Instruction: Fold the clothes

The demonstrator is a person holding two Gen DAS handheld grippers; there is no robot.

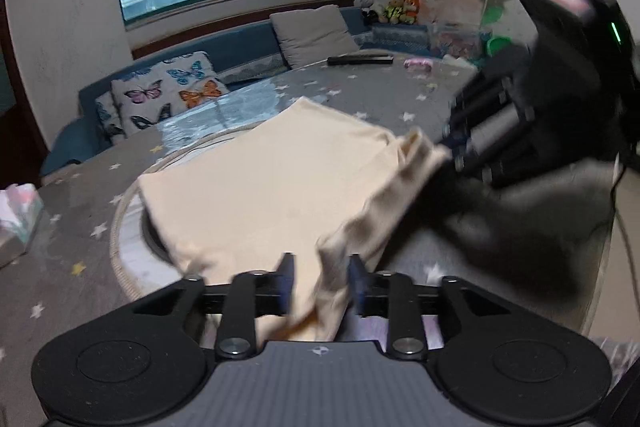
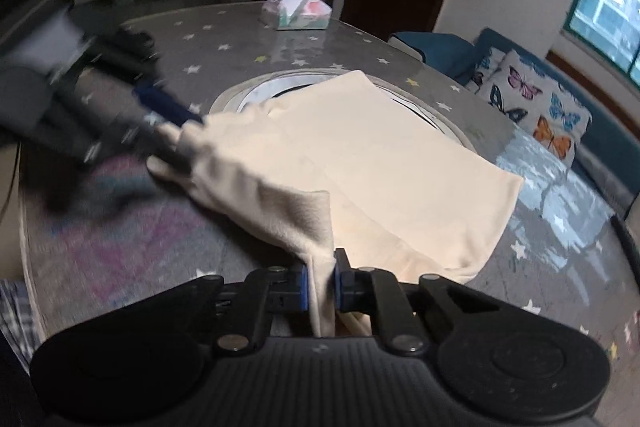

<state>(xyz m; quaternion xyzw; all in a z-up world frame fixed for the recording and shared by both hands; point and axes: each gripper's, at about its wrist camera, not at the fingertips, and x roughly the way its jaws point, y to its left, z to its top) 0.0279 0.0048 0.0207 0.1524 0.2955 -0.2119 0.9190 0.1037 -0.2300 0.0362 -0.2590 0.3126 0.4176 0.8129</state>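
Observation:
A cream cloth (image 1: 272, 179) lies partly folded on the grey star-patterned table (image 1: 60, 267); it also shows in the right wrist view (image 2: 380, 163). My left gripper (image 1: 320, 283) holds one near corner of the cloth between its blue pads, with a small gap on the left side. My right gripper (image 2: 320, 283) is shut on the other near corner. Each gripper appears blurred in the other's view: the right one (image 1: 452, 147) at the right, the left one (image 2: 176, 119) at the left. The edge between them is lifted off the table.
A round rope-edged mat (image 1: 120, 227) lies under the cloth. A tissue box (image 2: 296, 13) stands at the far side, also showing in the left wrist view (image 1: 16, 215). A remote (image 1: 360, 59) and a pink item (image 1: 418, 64) lie far off. A sofa with butterfly cushions (image 1: 160, 95) runs alongside.

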